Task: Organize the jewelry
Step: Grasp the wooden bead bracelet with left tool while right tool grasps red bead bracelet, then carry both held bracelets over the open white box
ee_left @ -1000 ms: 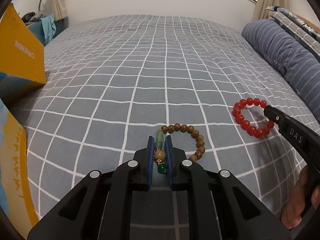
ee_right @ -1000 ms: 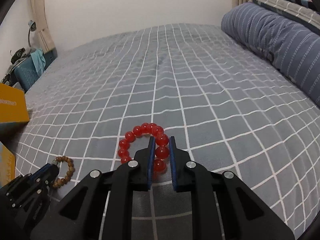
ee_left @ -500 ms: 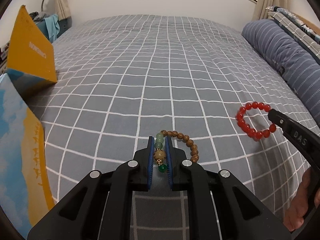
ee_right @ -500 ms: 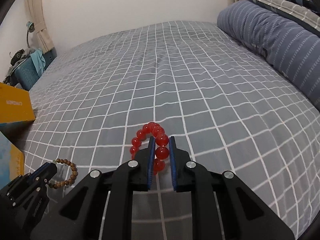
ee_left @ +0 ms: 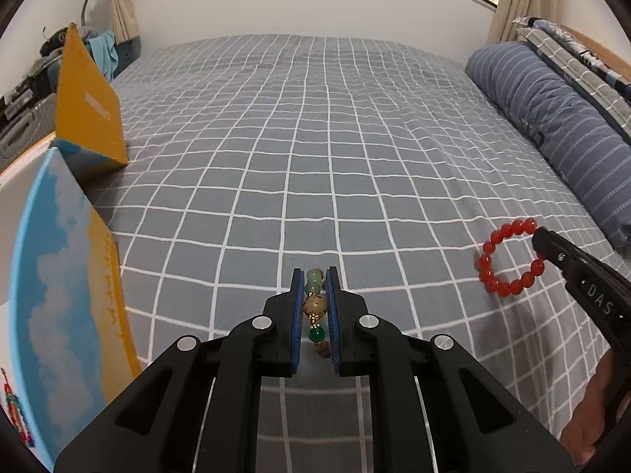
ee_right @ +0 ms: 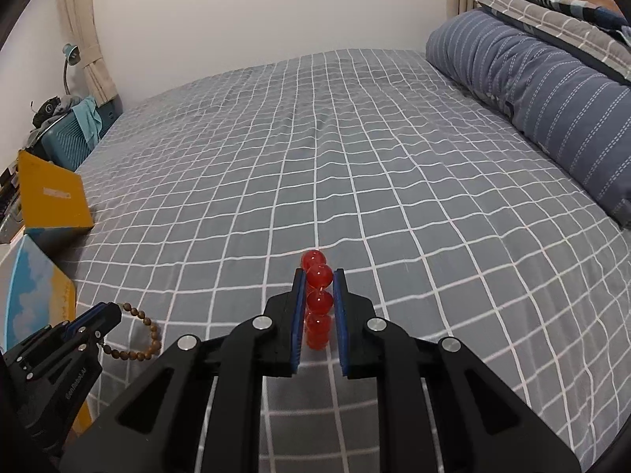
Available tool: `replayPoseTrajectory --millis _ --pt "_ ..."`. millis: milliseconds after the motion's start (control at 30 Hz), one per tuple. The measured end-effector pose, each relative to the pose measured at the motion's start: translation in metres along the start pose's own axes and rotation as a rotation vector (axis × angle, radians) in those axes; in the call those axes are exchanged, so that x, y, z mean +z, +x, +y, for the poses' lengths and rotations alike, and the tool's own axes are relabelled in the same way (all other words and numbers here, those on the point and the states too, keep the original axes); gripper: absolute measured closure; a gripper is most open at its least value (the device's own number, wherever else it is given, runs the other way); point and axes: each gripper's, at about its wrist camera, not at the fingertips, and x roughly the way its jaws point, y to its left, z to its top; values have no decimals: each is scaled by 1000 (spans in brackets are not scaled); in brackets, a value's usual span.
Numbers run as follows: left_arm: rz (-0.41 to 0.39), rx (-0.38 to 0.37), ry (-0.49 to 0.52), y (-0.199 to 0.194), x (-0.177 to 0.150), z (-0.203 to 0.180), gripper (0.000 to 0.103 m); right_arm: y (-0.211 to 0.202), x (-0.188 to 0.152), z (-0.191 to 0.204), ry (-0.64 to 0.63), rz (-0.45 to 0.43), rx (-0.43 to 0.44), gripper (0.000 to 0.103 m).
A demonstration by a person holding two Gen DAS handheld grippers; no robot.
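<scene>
My left gripper is shut on a wooden bead bracelet with green and tan beads, held above the bed; its brown loop hangs from that gripper in the right wrist view. My right gripper is shut on a red bead bracelet, also lifted off the bed; its red loop shows in the left wrist view hanging from the right gripper's tip. An open yellow and blue box stands at the left.
The grey checked bedspread fills both views. The box's raised yellow lid stands at the left. A blue striped bolster lies along the right edge. A blue suitcase and a desk lamp stand beyond the bed's left side.
Both grippers have risen and drawn back, lifting their bracelets off the bedspread. The bracelets now hang edge-on between the fingers. The box at the left has come closer.
</scene>
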Motion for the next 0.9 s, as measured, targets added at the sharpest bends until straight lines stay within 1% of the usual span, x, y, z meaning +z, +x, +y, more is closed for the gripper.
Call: replayPoseTrajectory --millis 133,467,700,800,900 --pt "3 -19 2 -13 -4 2 93 -11 -5 4 2 5 7 90" --pt "-15 -19 6 -48 -7 13 92 -42 -11 23 -14 -5 49 90" --pt "-62 14 -2 -80 -2 27 92 -65 -7 43 -43 -20 75 90" --pt "-64 23 0 -89 0 31 92 -72 -5 55 -63 -17 94 90" --pt "-62 13 -5 -97 1 37 92 -79 -4 68 -85 -20 110 90"
